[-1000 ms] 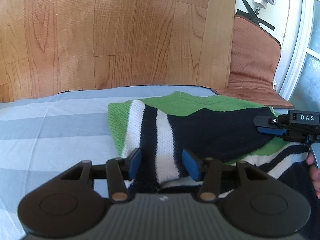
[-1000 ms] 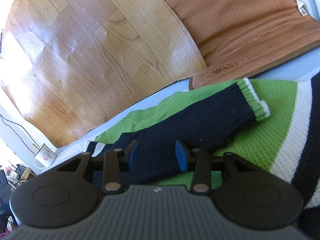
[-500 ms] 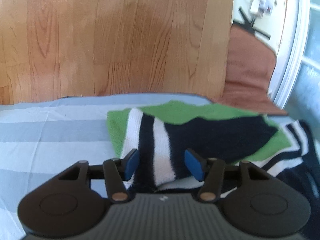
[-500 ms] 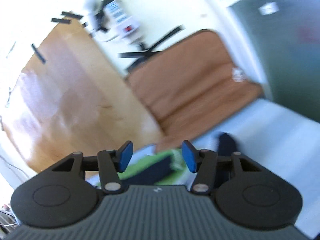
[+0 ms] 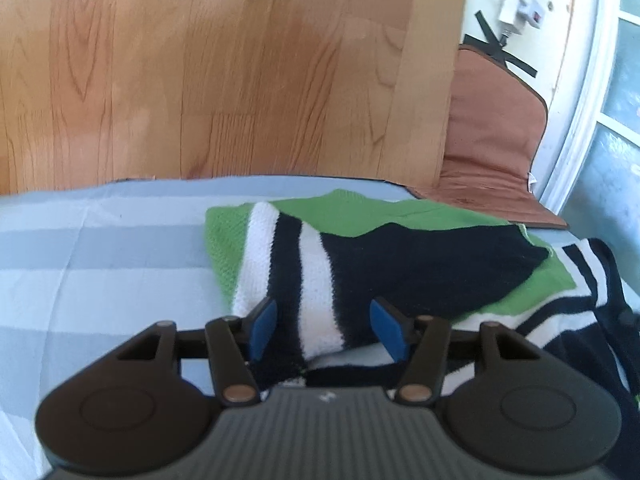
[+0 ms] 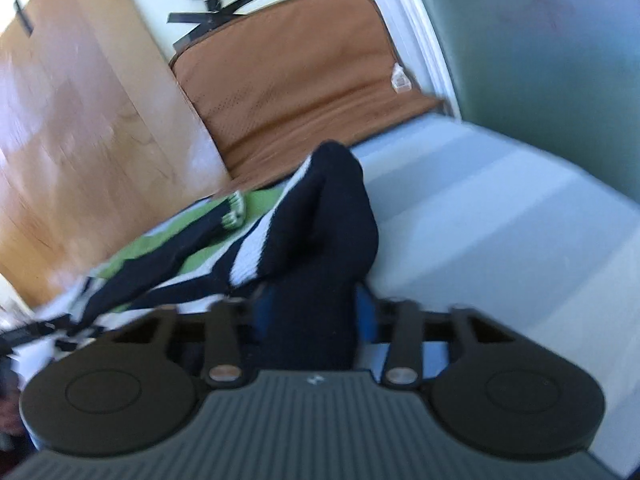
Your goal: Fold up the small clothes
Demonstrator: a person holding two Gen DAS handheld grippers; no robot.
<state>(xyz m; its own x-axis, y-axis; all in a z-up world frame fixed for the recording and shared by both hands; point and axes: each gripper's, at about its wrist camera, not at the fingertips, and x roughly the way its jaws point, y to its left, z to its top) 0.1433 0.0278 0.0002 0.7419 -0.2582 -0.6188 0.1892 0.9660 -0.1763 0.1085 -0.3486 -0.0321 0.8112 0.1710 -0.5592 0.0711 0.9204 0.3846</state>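
Observation:
A knitted sweater (image 5: 400,248) in green, white and navy stripes lies partly folded on a pale blue striped sheet (image 5: 100,260). My left gripper (image 5: 325,330) stands open low over the sweater's near folded edge. The striped fabric lies flat between its blue pads and is not pinched. In the right wrist view, the right gripper (image 6: 314,316) is shut on a navy sleeve (image 6: 332,216) with a white stripe. That sleeve rises bunched from between the pads at the sweater's right side. This view is blurred.
A wood-grain panel (image 5: 200,72) stands behind the bed. A brown cushion (image 6: 296,80) leans at the back right beside a white window frame (image 5: 576,100). A power strip (image 5: 520,0) hangs on the wall above. Bare sheet (image 6: 480,220) stretches right of the sweater.
The right gripper swung right, off the folded sleeve on the sweater's body, opened in the air, then closed on the other navy sleeve. It left the left wrist view. The left gripper barely moved.

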